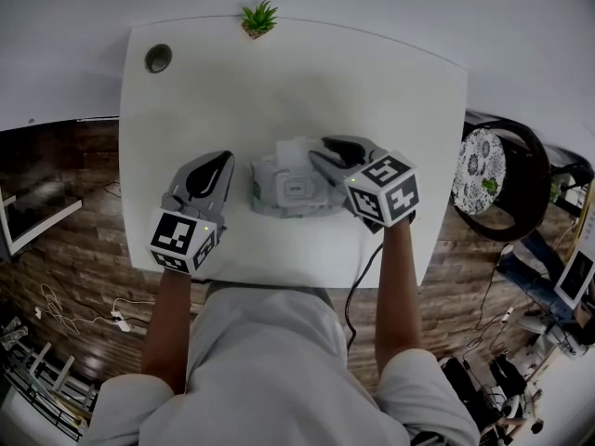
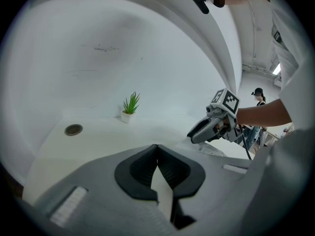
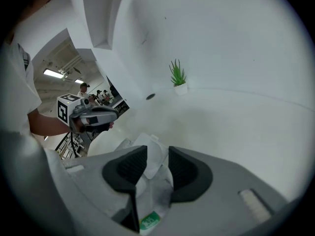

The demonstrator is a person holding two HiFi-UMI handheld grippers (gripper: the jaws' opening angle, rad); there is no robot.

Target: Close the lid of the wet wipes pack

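Fingers of the right gripper (image 3: 157, 149) stand a little apart, and the raised white lid (image 3: 151, 142) of the wet wipes pack (image 1: 279, 193) sits right in the gap between them. In the right gripper view the lid looks framed rather than pinched, so I read this as lining up to tip it down, not as a firm grip.

Over at lower left of the head view, the left gripper (image 1: 223, 163) has its fingers (image 2: 138, 170) clenched together on nothing. It waits just beside the pack's left end, apart from it. That looks like a standby spot, close enough to steady the soft pack if it slides.

The pack lies in the middle of the white bench (image 1: 372, 82), near the front edge, with its crumpled wrapper spread around the lid frame. The right gripper comes in from the pack's right, reaching over its far side, which suits folding the lid down toward the opening.

The lid is not yet shut. Pressing too hard on that soft wrapper could shift the whole pack.
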